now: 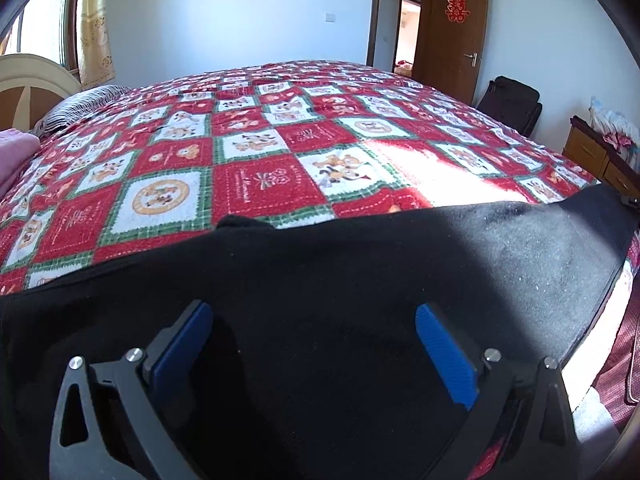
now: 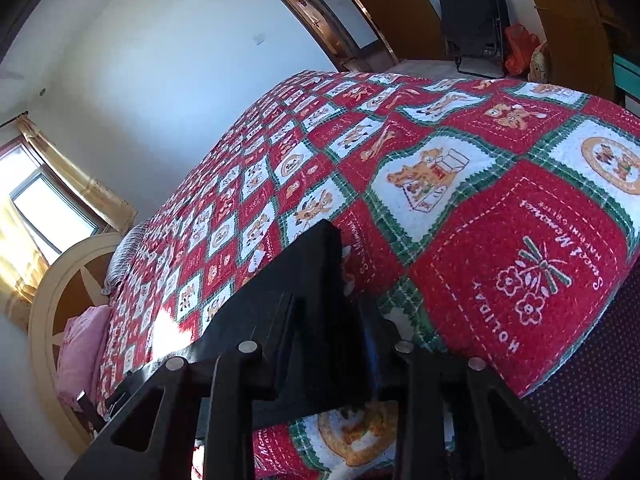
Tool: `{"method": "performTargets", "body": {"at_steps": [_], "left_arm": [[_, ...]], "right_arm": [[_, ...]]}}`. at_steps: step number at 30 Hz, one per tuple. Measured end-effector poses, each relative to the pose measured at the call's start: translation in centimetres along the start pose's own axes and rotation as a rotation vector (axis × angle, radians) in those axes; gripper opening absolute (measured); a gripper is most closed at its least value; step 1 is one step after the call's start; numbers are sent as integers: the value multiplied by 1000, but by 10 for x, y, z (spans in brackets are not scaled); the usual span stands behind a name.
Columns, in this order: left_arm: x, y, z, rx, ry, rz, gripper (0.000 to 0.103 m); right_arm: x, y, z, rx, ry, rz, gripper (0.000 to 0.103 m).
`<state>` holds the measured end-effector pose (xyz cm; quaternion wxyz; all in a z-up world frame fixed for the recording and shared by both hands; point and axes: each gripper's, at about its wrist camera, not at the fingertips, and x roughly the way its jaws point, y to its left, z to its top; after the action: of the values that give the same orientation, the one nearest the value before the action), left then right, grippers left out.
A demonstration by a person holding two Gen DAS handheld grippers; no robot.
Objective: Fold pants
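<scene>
Black pants point(image 1: 360, 272) lie spread across the near edge of the bed, on a red, white and green patterned blanket point(image 1: 248, 152). My left gripper point(image 1: 314, 312) is open just above the black cloth, its blue pads point(image 1: 446, 356) wide apart, holding nothing. In the right wrist view my right gripper point(image 2: 328, 320) is shut on an end of the black pants point(image 2: 304, 280), which stands up between the fingers above the blanket point(image 2: 480, 200).
A pink cloth point(image 1: 16, 152) and a striped pillow point(image 1: 80, 104) lie near the headboard at left. A wooden drawer unit point(image 1: 600, 156) stands at right, a black chair point(image 1: 508, 100) beyond it. An open brown door point(image 1: 456, 28) is behind the bed.
</scene>
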<state>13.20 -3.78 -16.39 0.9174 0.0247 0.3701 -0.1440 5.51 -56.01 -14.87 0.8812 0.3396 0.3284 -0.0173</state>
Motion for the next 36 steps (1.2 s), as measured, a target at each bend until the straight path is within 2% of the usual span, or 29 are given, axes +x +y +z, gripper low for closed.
{"method": "performTargets", "body": {"at_steps": [2,8,17,26,36], "left_arm": [[0,-1,0,1,-2,1,103],[-1,1,-1,-6,-4,-14,103],[-9,7,0,-58,-5,-52,103],[-21,15,1,-123,-19,-116,103],[-31,-7,5,-48,-37,-201,103]], "right_arm": [[-1,-2,0,30,-13,35,23],[-10,10,-2,7,-71,31,13],[-26,83,-15,-189,-130,40,10],[-7,164,-55,-396,-67,78,10],[63,240,-120,-573,103,131,9]]}}
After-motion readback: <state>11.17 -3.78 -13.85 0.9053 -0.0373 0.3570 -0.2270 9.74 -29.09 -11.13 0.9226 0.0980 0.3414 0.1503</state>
